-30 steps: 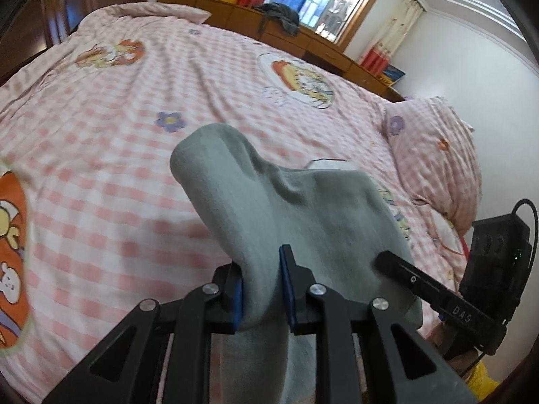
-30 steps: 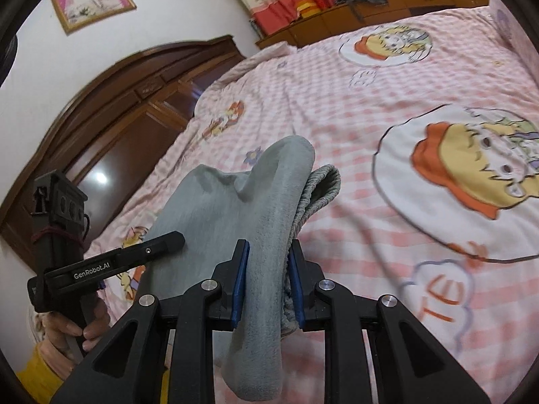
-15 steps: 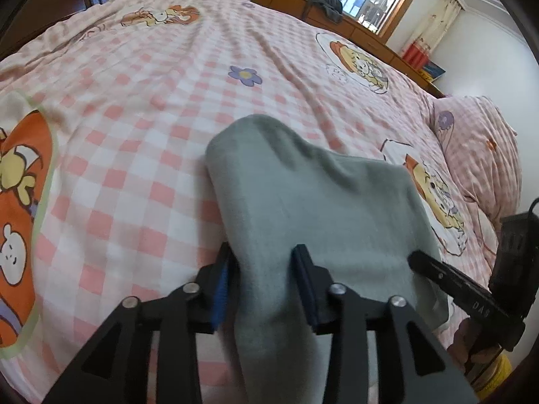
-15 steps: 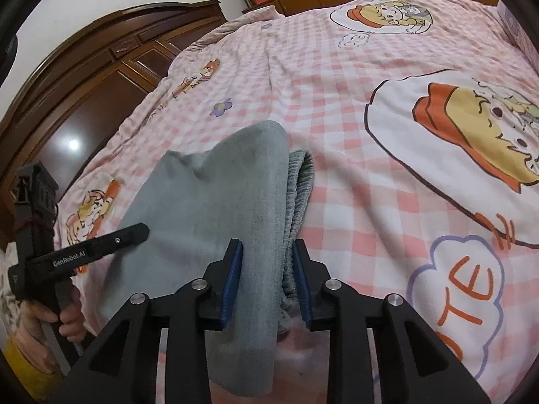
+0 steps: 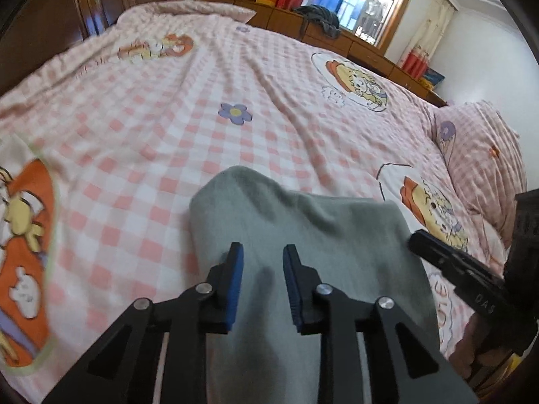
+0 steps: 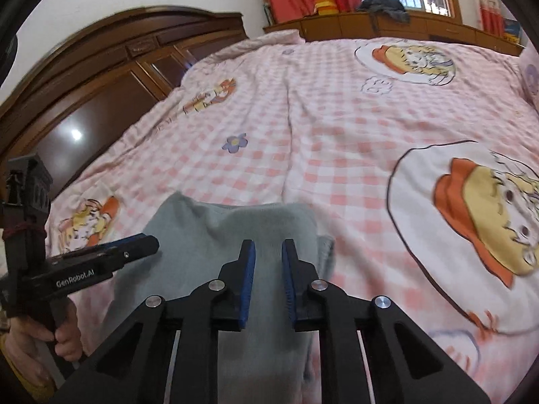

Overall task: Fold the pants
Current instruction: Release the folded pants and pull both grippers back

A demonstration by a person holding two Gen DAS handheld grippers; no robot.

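The grey pants (image 5: 320,229) lie folded and flat on the pink checked bed sheet (image 5: 168,118). My left gripper (image 5: 262,256) hovers over their near left part. Its jaws are closing, and the blue pads stand apart with no cloth pinched between them. My right gripper (image 6: 267,252) hangs over the right part of the pants (image 6: 209,232), beside the ribbed folded edge (image 6: 325,252). Its jaws are closing too, with nothing gripped. Each view shows the other gripper: the right gripper (image 5: 448,262) and the left gripper (image 6: 134,249).
A pink checked pillow (image 5: 481,155) lies at the right of the bed. Dark wooden wardrobe doors (image 6: 101,84) stand on the left. Low wooden cabinets (image 5: 337,37) run under the window, with a dark garment (image 5: 316,17) on top. A hand (image 6: 64,336) holds the left gripper's handle.
Both grippers held raised folds of the pants a second ago. They have let go, and the cloth now lies flat on the bed. Both grippers have pulled back slightly.
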